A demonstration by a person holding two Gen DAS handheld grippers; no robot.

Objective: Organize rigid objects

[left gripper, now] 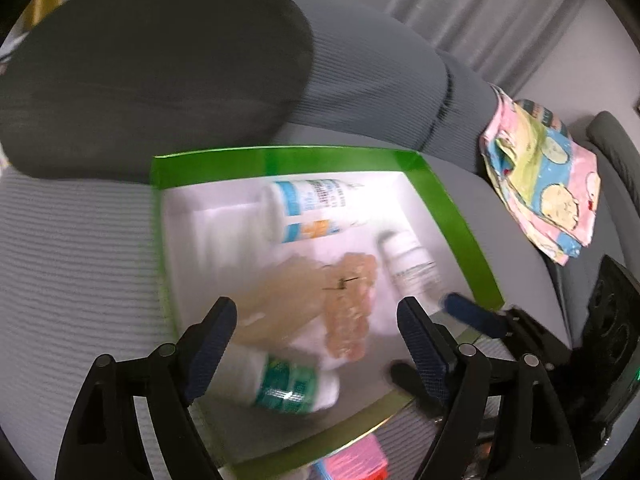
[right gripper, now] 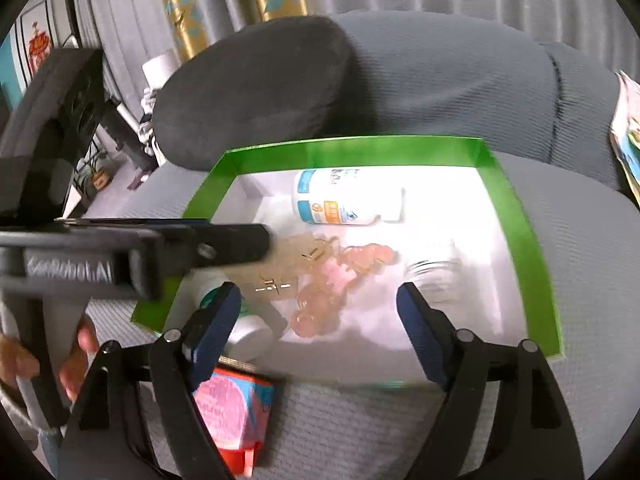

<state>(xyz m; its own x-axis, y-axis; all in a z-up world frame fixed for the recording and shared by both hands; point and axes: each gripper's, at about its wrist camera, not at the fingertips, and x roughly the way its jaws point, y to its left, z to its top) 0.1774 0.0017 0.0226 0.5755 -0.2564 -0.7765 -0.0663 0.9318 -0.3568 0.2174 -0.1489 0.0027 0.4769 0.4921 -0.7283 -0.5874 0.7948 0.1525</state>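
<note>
A green-rimmed box [left gripper: 452, 216] with a white inside lies on a grey sofa; it also shows in the right wrist view [right gripper: 520, 216]. In it lie a white bottle with a blue and orange label [left gripper: 312, 208] [right gripper: 340, 202], a small white bottle [left gripper: 408, 264], a white bottle with a green label [left gripper: 288, 380] [right gripper: 236, 320] and a clear peach-coloured plastic piece [left gripper: 344, 304] [right gripper: 340, 280]. My left gripper [left gripper: 316, 344] is open and empty above the box's near part. My right gripper [right gripper: 320, 320] is open and empty over the box's near edge. A pink and blue carton [right gripper: 236, 404] lies on the sofa in front of the box.
A dark grey cushion [left gripper: 152, 60] and the sofa back [left gripper: 380, 72] stand behind the box. A colourful patterned cloth [left gripper: 544, 184] lies on the sofa at the right. The left gripper's body [right gripper: 120, 256] crosses the right wrist view at the left.
</note>
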